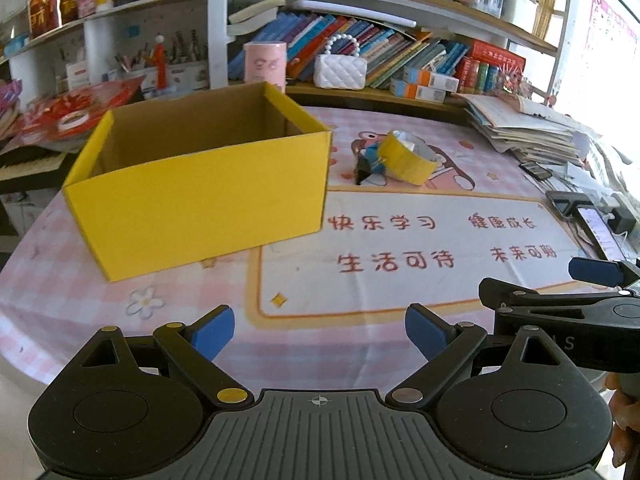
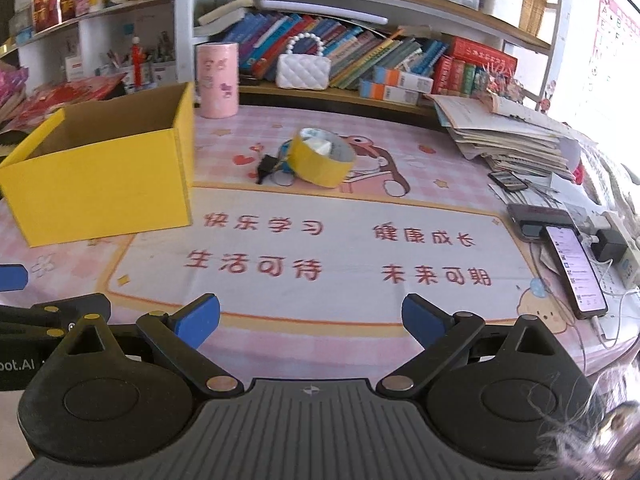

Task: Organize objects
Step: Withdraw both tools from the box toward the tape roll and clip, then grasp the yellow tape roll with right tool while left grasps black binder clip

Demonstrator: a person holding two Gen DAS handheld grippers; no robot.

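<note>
Facing the pink checked table mat [image 1: 360, 344] from its near edge, I hold both tongs low over it, side by side, neither touching any object. Left gripper [image 1: 319, 332]: jaws spread wide, blue pads [image 1: 214, 332] well apart, nothing between them. Right gripper [image 2: 311, 320]: likewise spread wide and holding nothing; its blue fingertip and black linkage also show at the right margin of the left wrist view. Yellow cardboard box [image 1: 200, 196]: open-topped, upright on the mat, ahead and to the left of both tongs; as far as I can see into it, its brown interior shows nothing inside. Yellow tape roll [image 2: 322, 158]: tilted on the mat beyond the printed red characters, to the right of the box and apart from it, leaning against a small blue-and-black object [image 2: 274, 166] that I cannot identify. Pink cylindrical canister [image 2: 217, 80]: upright at the far edge of the mat, just behind the box's right corner. White quilted handbag [image 2: 303, 70] with a pearl handle: on the low shelf in front of the leaning books. Stack of papers [image 2: 508, 136]: at the far right of the table. Lit smartphone [image 2: 574, 272]: flat near the right edge, cables beside it
</note>
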